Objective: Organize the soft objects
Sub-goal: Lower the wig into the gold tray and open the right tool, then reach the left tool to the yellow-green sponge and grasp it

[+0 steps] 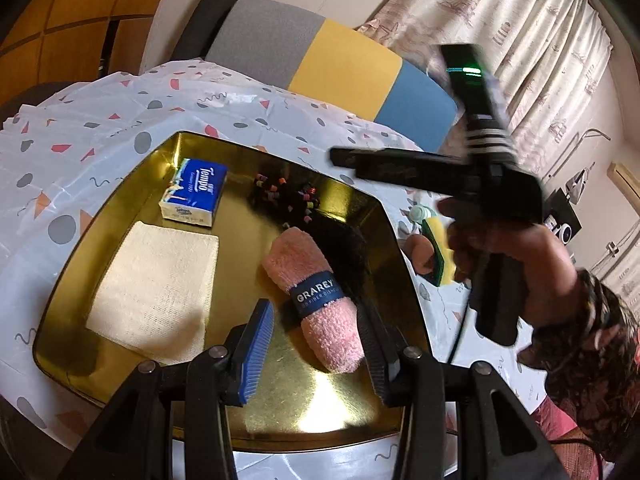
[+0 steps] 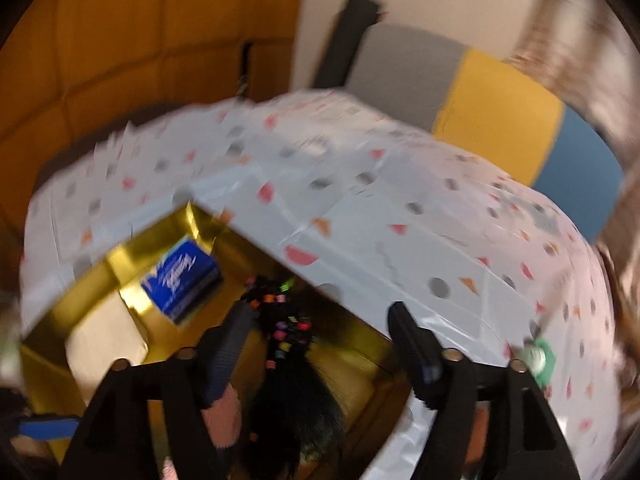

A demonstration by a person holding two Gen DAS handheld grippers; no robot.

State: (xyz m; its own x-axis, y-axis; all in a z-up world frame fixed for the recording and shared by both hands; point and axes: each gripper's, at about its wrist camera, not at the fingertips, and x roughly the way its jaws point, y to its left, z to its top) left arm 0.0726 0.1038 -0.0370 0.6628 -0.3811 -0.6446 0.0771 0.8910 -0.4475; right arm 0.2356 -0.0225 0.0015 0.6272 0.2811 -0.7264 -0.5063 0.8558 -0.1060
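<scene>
A gold tray (image 1: 100,292) sits on a table under a confetti-print cloth (image 1: 100,120), and the soft things lie in it. At the tray's far left is a blue tissue pack (image 1: 195,192) printed "Tempo"; just in front of it lies a folded cream cloth (image 1: 156,292). Right of centre lies a rolled pink towel (image 1: 316,296) with a navy band reading "GRAREY" above smaller words partly cut off. Behind the towel, touching it, is a dark furry thing with coloured beads (image 1: 296,200); what it is cannot be made out. The left gripper (image 1: 316,354) hovers over the tray's near edge, its fingers spread to either side of the towel's near end, not pinching it. Only the left view shows the right hand (image 1: 516,264) holding its gripper off the tray's right side, and a green-yellow sponge (image 1: 438,248) beyond the tray's right rim, partly hidden. The right view is badly blurred; its gripper (image 2: 320,344) stands wide apart above the beaded thing, holding nothing, and the word on the pack is unreadable there.
</scene>
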